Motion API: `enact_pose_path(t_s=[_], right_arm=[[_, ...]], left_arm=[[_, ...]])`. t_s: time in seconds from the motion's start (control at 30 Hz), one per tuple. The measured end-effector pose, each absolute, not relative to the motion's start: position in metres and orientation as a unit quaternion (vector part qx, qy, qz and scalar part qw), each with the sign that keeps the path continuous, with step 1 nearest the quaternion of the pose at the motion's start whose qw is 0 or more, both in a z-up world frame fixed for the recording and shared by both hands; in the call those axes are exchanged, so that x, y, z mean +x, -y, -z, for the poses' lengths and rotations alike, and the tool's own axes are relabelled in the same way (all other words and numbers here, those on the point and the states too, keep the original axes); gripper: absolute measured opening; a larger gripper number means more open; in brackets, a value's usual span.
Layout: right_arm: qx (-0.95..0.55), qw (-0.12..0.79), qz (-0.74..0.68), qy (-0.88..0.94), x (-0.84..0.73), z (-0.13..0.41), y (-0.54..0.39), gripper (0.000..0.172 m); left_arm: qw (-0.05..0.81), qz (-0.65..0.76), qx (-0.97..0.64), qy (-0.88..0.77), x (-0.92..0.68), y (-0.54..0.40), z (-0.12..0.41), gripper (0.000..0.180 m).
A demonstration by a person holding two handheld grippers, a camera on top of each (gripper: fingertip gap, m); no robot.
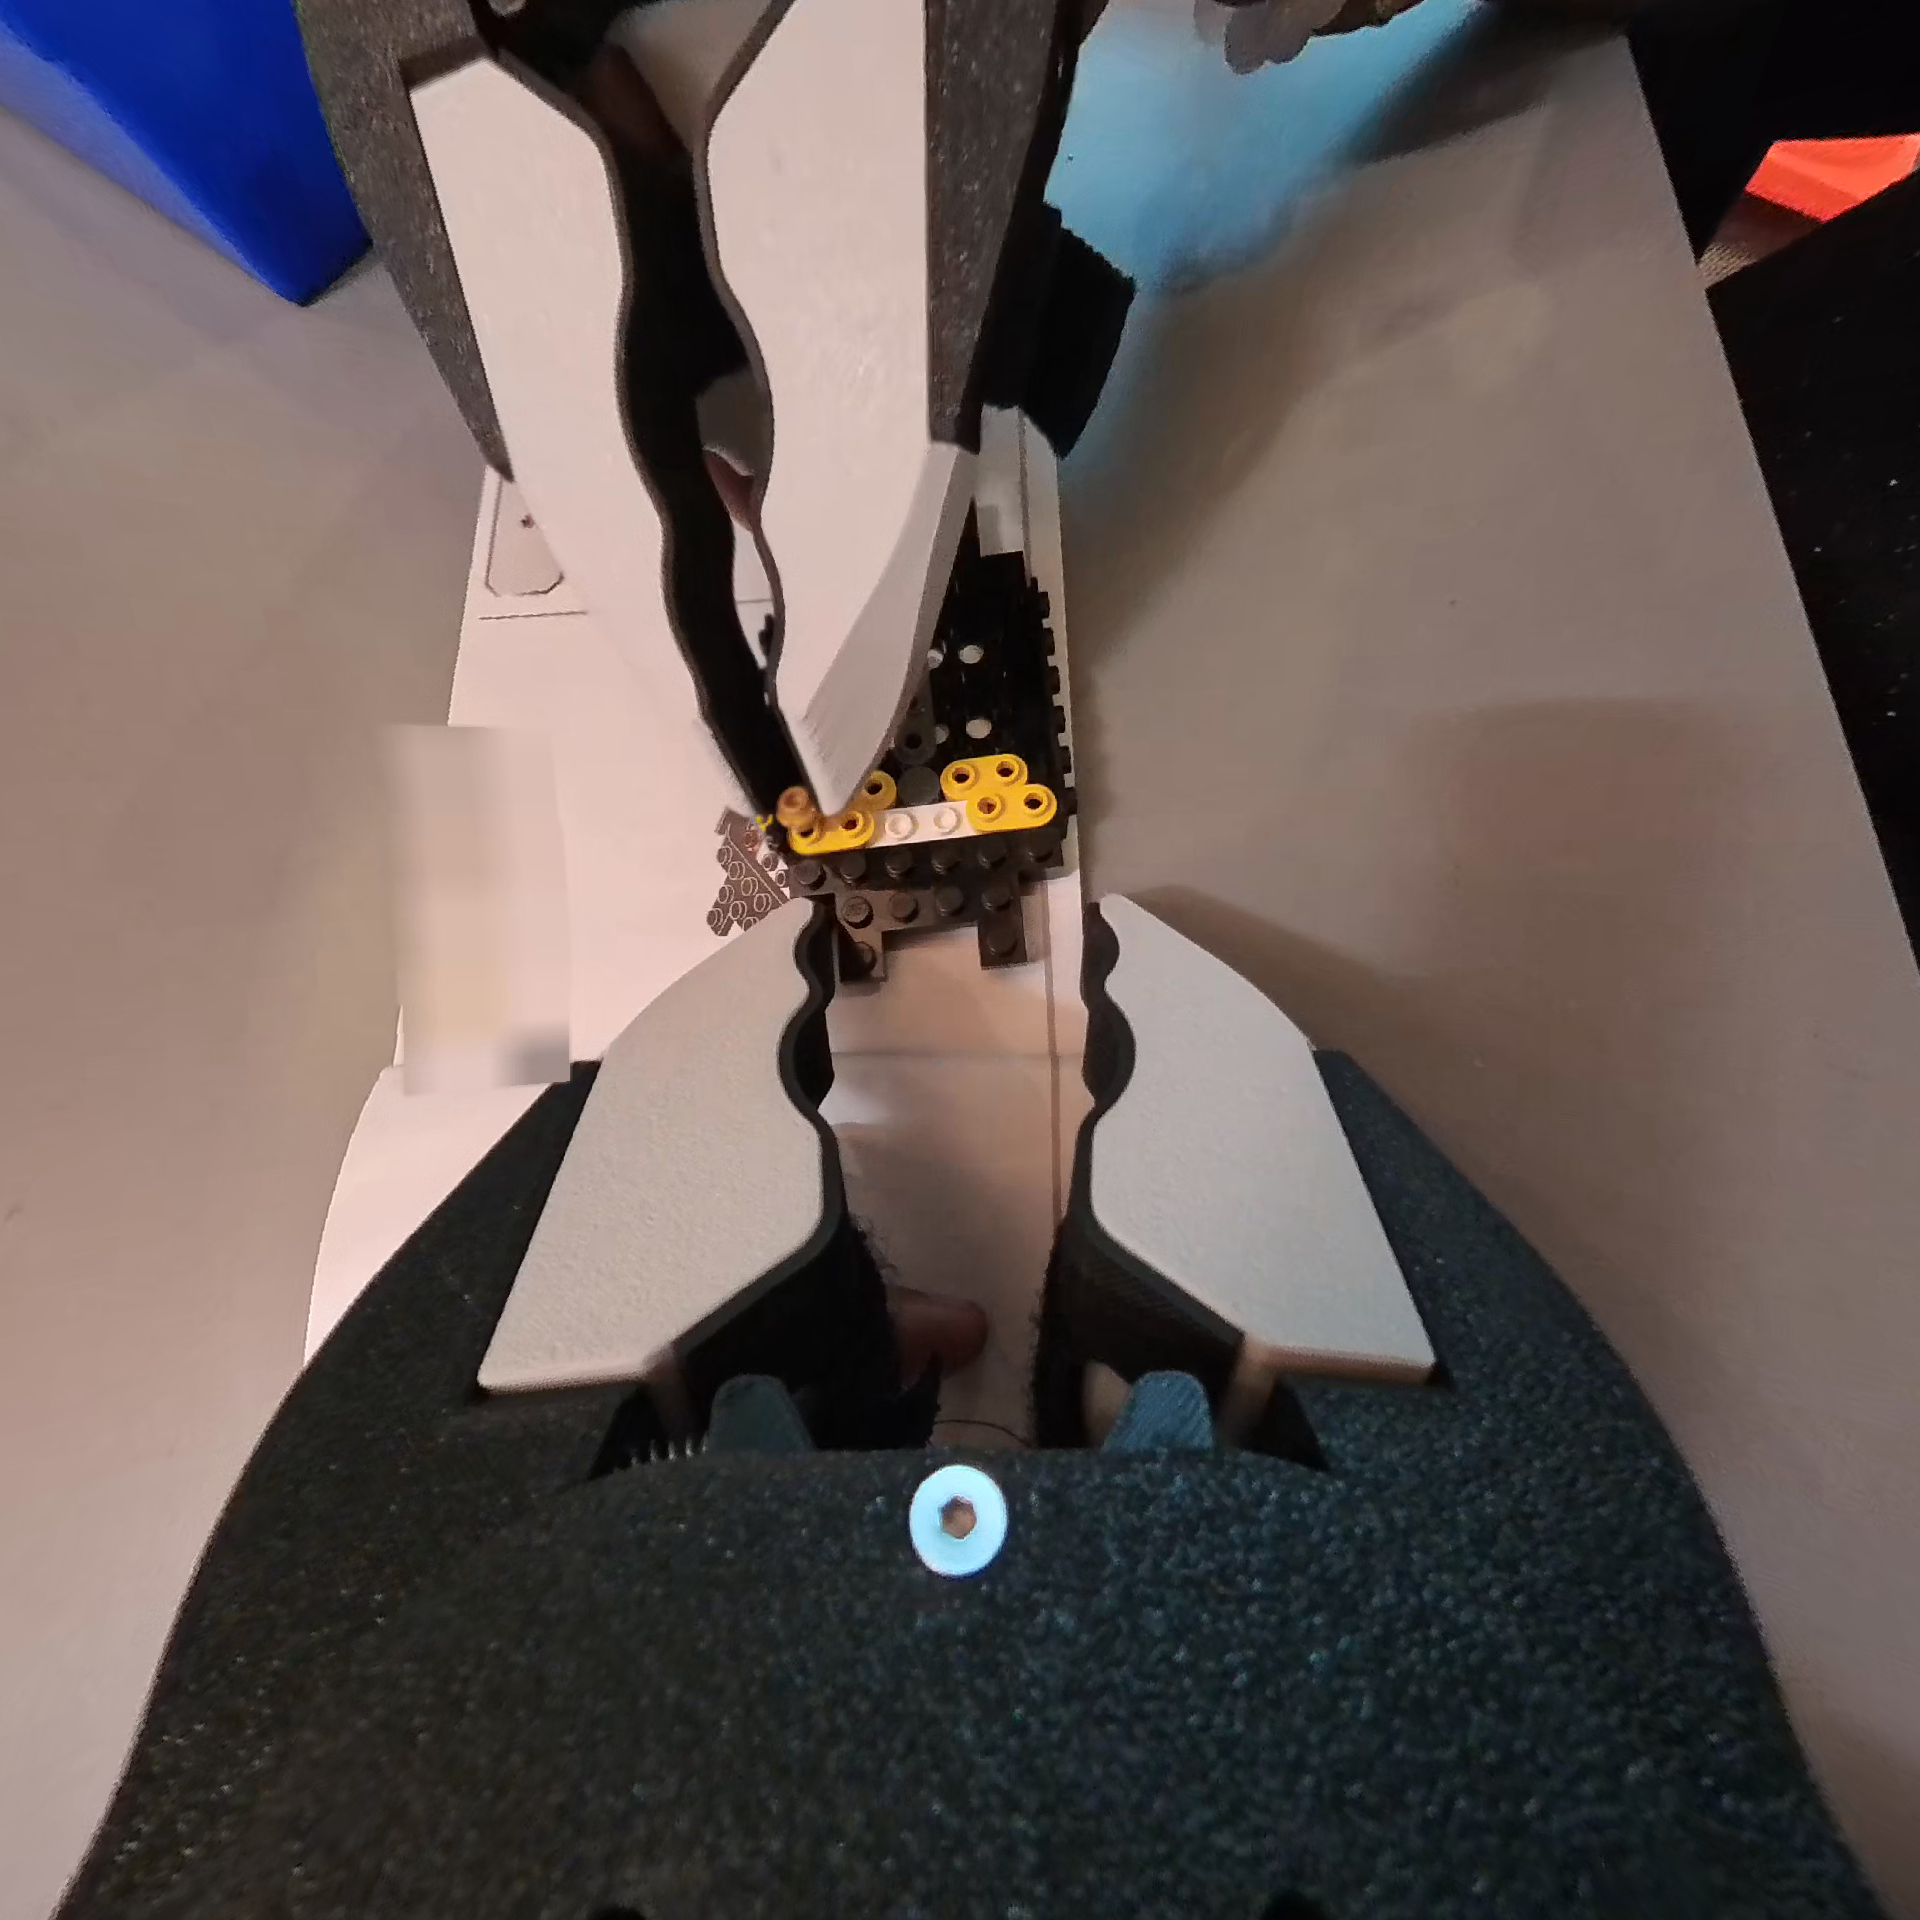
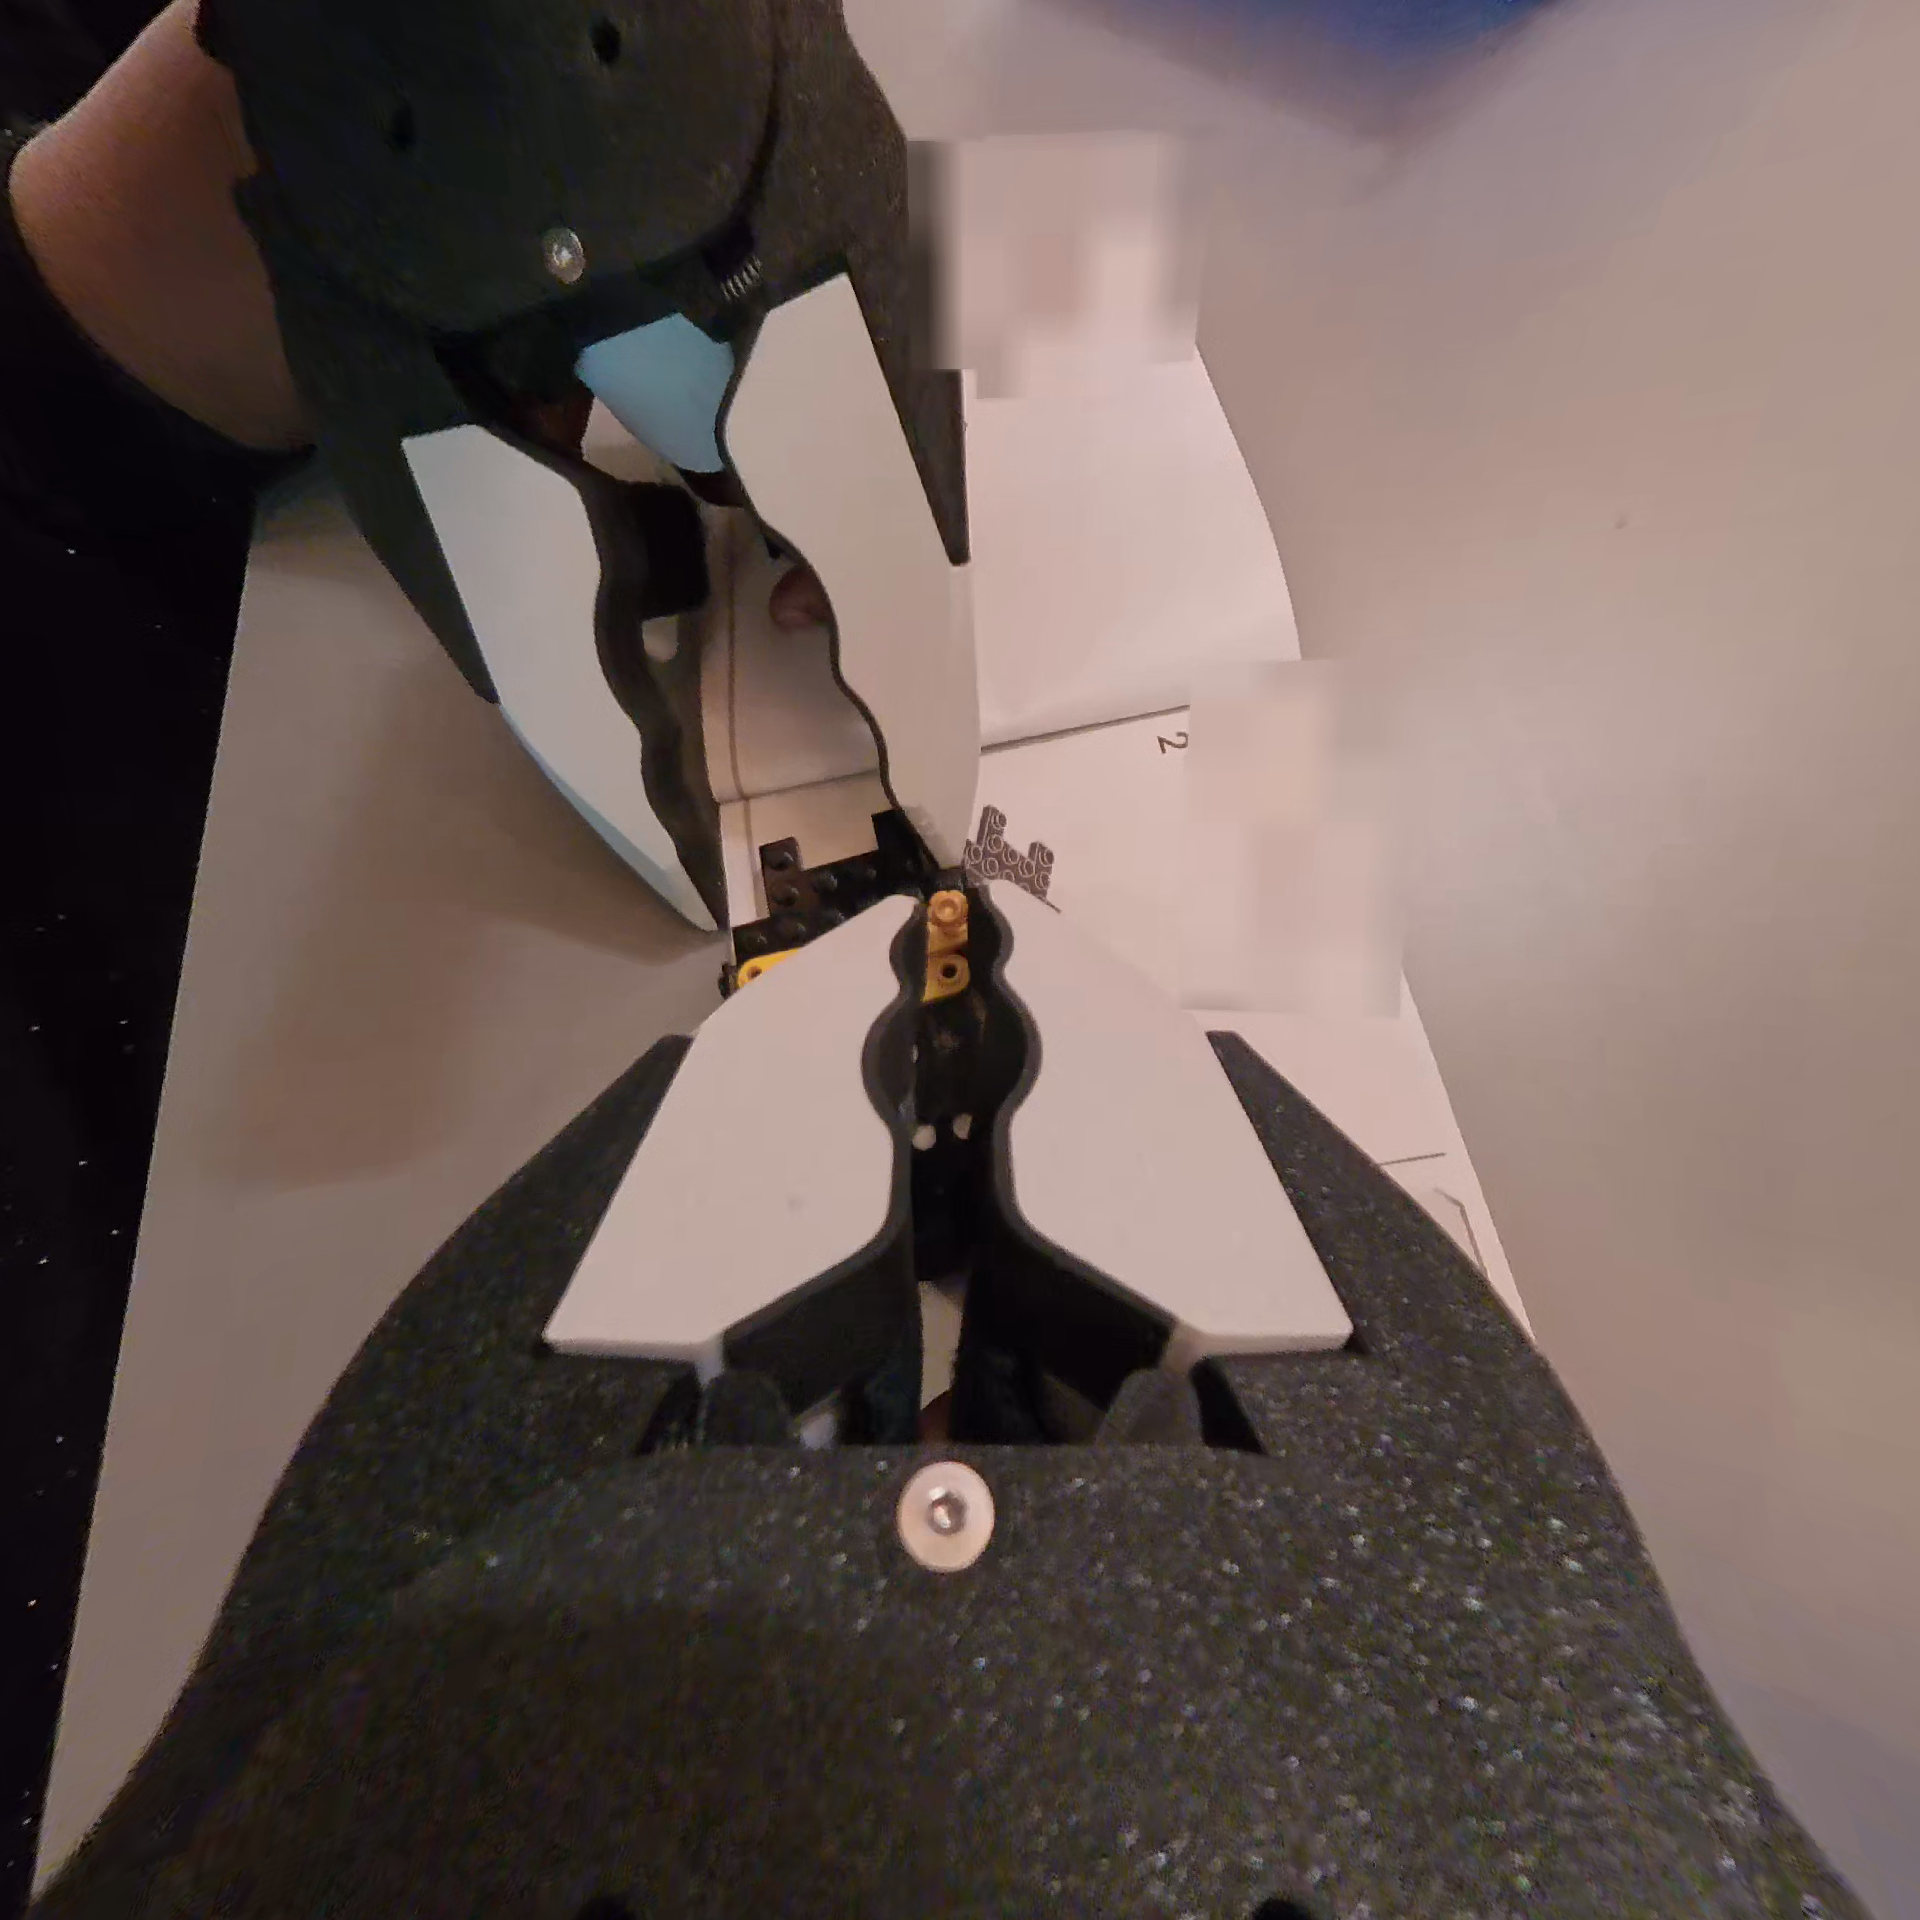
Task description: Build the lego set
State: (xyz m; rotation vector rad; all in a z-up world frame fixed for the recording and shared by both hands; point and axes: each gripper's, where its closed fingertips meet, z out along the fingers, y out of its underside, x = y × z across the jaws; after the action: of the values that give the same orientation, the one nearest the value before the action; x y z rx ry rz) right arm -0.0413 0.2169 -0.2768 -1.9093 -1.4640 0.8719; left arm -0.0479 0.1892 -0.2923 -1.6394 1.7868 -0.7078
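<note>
Left wrist view. The left gripper (image 1: 956, 935) stands with its jaws wide apart and nothing between the pads; the black brick model (image 1: 935, 883) sits just ahead of its tips, at twelve o'clock, on a white instruction sheet (image 1: 520, 665) spread over the grey table (image 1: 1455, 831). On top of the model lie yellow plates (image 1: 997, 795) and a white strip (image 1: 925, 821). The right gripper (image 1: 805, 805) comes down from twelve o'clock, its tips nearly closed on a small tan peg (image 1: 798, 800) at the model's nine o'clock corner, right above a yellow plate. A blue box (image 1: 187, 135) stands at eleven o'clock, well apart.

Right wrist view. The right gripper (image 2: 948, 914) pinches the tan peg (image 2: 948, 920) at its very tips, peg end pointing away from the camera; a yellow plate (image 2: 948, 971) shows just below it. The left gripper (image 2: 821, 883) hangs at eleven o'clock, jaws wide on either side of the model's far end (image 2: 790, 883), pressing nothing that I can see.

Risks, in my judgement: the peg is held by little surface and could twist or pop out under sideways push. The model is unclamped, so downward pressure at one corner may tip or slide it on the loose paper. The two grippers' tips are close together and could knock.
</note>
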Motion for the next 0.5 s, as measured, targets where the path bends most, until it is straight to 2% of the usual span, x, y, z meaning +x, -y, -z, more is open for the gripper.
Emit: enact_pose_path(t_s=[0.2,0.5], right_arm=[[-0.716,0.288,-0.328,0.545,-0.033,0.273,-0.218,0.007],[-0.734,0.373,-0.305,0.478,0.035,0.219,-0.243,0.007]], left_arm=[[0.304,0.267,-0.618,-0.674,-0.048,-0.189,0.292,0.045],[0.303,0.269,-0.618,-0.674,-0.048,-0.189,0.293,0.045]])
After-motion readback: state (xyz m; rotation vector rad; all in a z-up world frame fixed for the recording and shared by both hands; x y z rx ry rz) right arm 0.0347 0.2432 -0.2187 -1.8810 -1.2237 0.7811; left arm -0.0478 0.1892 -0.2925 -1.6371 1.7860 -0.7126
